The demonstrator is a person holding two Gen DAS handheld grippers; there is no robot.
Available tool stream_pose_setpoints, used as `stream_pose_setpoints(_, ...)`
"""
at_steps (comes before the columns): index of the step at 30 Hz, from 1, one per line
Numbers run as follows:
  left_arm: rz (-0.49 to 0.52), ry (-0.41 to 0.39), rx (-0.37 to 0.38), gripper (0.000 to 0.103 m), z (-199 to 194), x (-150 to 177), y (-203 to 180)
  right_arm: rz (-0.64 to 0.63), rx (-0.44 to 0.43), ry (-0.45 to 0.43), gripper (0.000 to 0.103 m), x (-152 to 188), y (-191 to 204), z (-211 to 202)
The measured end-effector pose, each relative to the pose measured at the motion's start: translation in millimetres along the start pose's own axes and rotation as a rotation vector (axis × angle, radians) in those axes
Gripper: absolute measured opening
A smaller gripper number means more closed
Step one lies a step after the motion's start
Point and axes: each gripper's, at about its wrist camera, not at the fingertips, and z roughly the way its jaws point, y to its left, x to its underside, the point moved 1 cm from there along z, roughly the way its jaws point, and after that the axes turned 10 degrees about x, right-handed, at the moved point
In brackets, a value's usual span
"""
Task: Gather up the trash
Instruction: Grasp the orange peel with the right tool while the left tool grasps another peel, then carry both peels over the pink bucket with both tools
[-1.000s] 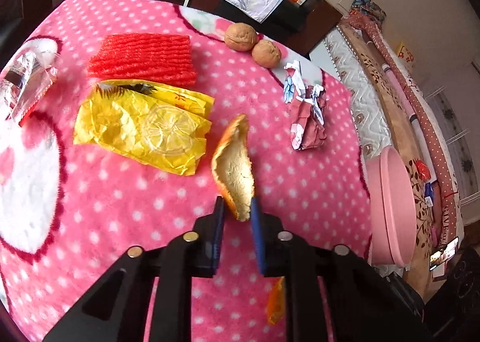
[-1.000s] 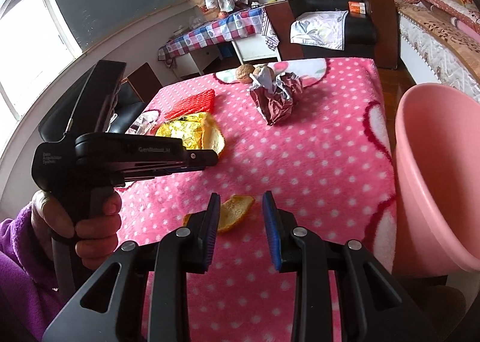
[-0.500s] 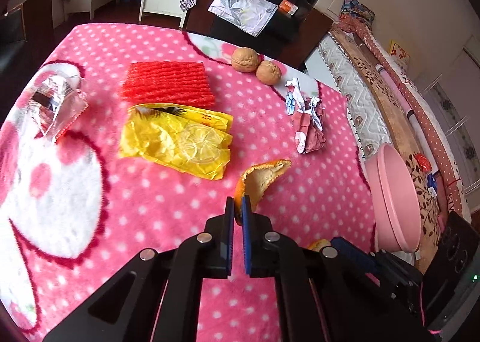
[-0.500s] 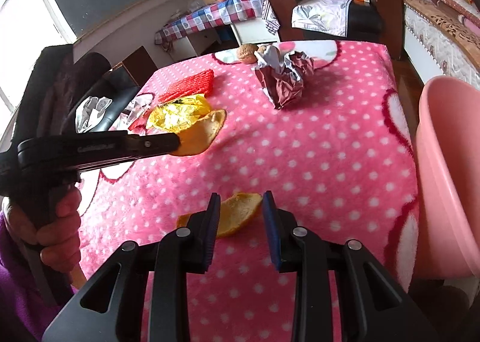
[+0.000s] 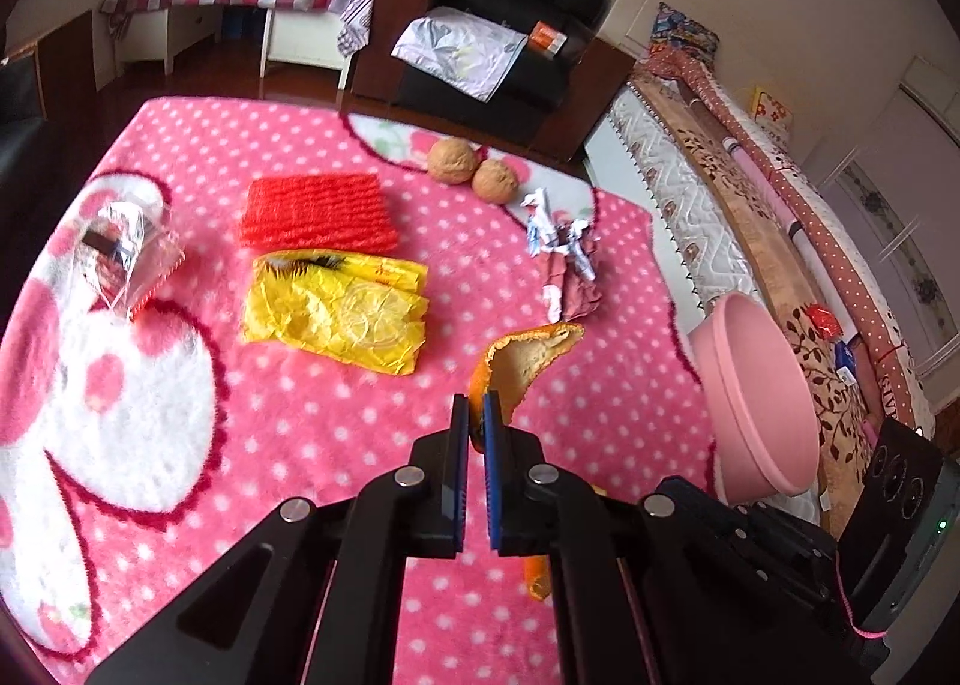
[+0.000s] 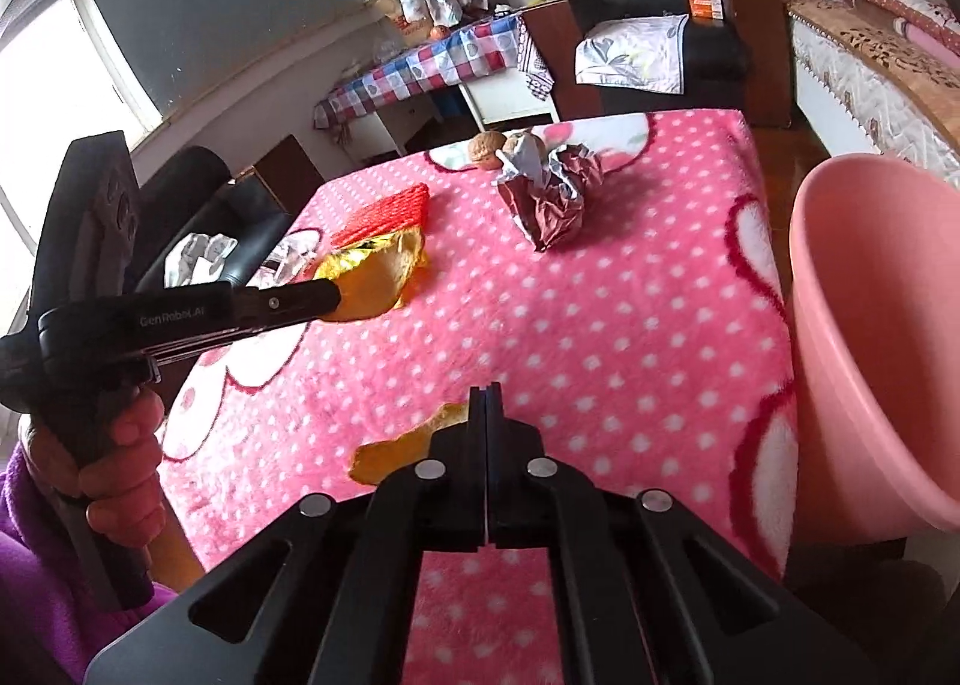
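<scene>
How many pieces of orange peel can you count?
2. One curled orange peel piece is pinched in the left gripper, lifted; the other flat peel piece lies on the blanket at the right gripper.

R gripper (image 6: 485, 394) fingers together on orange peel (image 6: 408, 442), pink basin (image 6: 870, 337) at right.

1. On the blanket (image 5: 312, 421) the mesh pad (image 5: 317, 212) lies behind the flat wrapper (image 5: 336, 308).
2. Two walnuts (image 5: 474, 172) sit at the far edge.
3. The crumpled wrapper (image 5: 564, 265) lies right of the flat wrapper.
4. The basin (image 5: 756, 397) stands beyond the right edge.
</scene>
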Motion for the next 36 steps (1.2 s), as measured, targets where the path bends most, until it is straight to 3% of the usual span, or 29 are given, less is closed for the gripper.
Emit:
stream_pose_setpoints(4,0.008,-0.013,0.001,0.004,-4,-1,-4,-0.005,-0.002,0.043,0.002,2,1,6)
stream_pose_setpoints(6,0.011,-0.015,-0.002,0.004,-6,1,-5,-0.005,-0.009,0.057,0.016,2,3,8)
stream_pose_setpoints(7,0.011,-0.014,-0.002,0.004,-6,2,-5,-0.001,-0.021,0.065,0.03,2,2,10)
stream_pose_setpoints(10,0.017,-0.011,-0.009,0.004,-7,4,-4,0.012,-0.05,0.085,0.036,0,3,17)
stream_pose_setpoints(17,0.024,-0.016,-0.015,0.004,-11,3,-1,0.013,-0.05,0.147,0.036,0,11,41)
stream_pose_setpoints(18,0.026,-0.017,-0.015,0.004,-12,3,-1,0.01,-0.061,0.149,0.032,1,13,42)
stream_pose_setpoints(20,0.032,-0.017,-0.016,0.004,-12,3,-2,0.006,-0.068,0.144,0.007,1,14,41)
stream_pose_setpoints(21,0.034,-0.016,-0.015,0.004,-12,2,-3,0.011,-0.069,0.137,0.006,1,13,39)
stream_pose_setpoints(30,0.119,-0.015,0.046,0.004,-8,-6,-40,0.112,-0.017,-0.054,0.005,-16,-23,-17)
stream_pose_setpoints(36,0.2,0.011,0.105,0.004,7,-11,-81,0.192,0.145,-0.201,0.005,-25,-72,-68)
